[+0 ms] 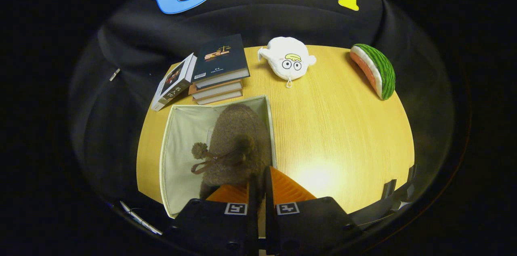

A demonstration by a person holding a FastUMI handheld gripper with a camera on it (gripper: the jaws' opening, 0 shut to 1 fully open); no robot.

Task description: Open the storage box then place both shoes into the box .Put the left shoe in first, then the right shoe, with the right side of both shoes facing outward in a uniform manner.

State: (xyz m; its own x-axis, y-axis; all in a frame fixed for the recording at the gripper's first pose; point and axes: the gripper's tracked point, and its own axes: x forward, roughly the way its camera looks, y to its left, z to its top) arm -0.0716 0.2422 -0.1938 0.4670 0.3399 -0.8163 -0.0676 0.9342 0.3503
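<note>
Gripper (pixel 258 185) held above the near right corner of the box (pixel 177 155), looking down into it. Fingers drawn close, a thin dark slit between them; they seem to pinch the heel edge of a shoe (pixel 238 139), though the contact itself is hidden behind the fingers, so the grip cannot be told for certain.

Shoe: brown, fuzzy, ankle-high, lying inside the box along its right wall, toe toward the far wall. Brown lace bow with a pompom (pixel 199 150) hangs over its left side.

Box: pale fabric, open at top, standing on the left part of the table (pixel 343 135). Floor of the box left of the shoe is bare cloth.

Beyond the box, touching or just past its far wall: a stack of books (pixel 220 72), top one dark-covered; another book (pixel 173 82) leans against the stack's left side.

Farther back, mid-table: white plush (pixel 287 62) with cartoon eyes. Far right edge of table: watermelon-slice toy (pixel 373 70), well apart from box.

Bright glare patch on the wood just right of the fingers
</note>
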